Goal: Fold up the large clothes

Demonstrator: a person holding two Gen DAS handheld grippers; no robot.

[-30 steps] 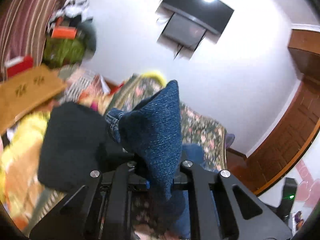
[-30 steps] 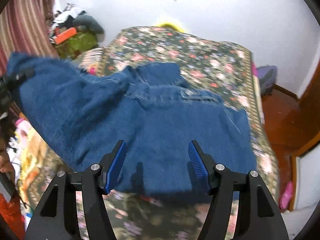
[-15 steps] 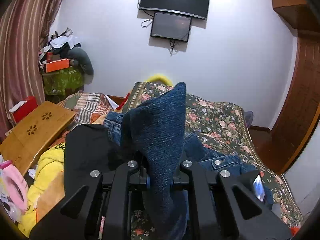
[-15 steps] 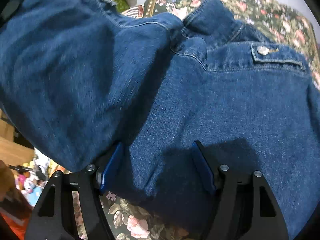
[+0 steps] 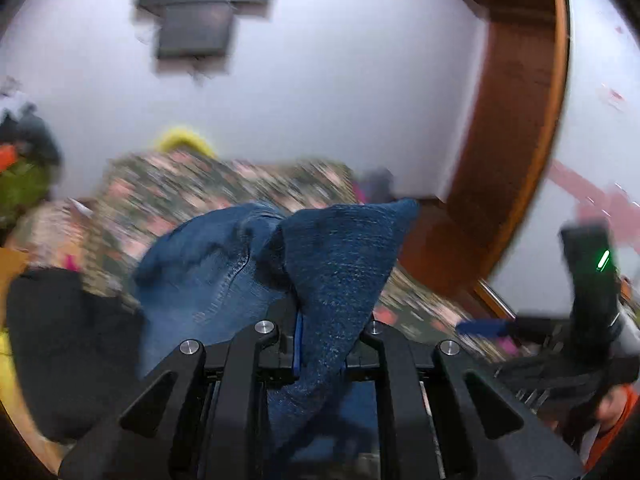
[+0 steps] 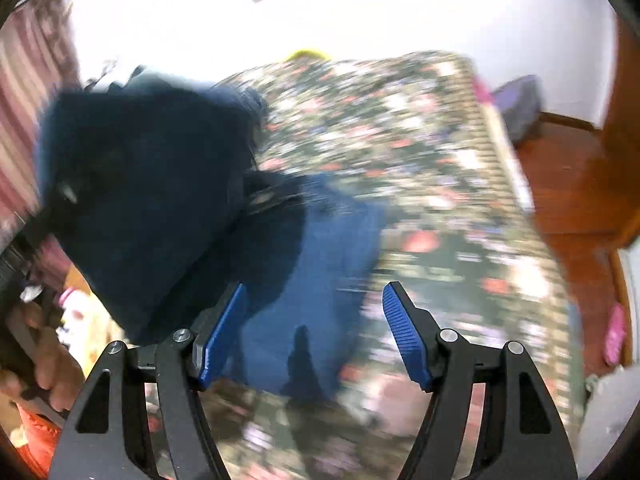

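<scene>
We see our left gripper (image 5: 320, 344) pinching the denim jacket (image 5: 332, 268); our right gripper (image 6: 314, 336) hangs spread above its lower part on the bed (image 6: 460, 200).

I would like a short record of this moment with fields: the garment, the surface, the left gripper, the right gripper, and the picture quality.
garment: blue denim jacket, partly lifted, partly lying on the bed
surface: bed with floral cover
left gripper: shut on a fold of the denim, which stands up between its fingers
right gripper: open, nothing between its pads; it is above the jacket and the bed
picture quality: both views blurred by motion, small details unclear
</scene>
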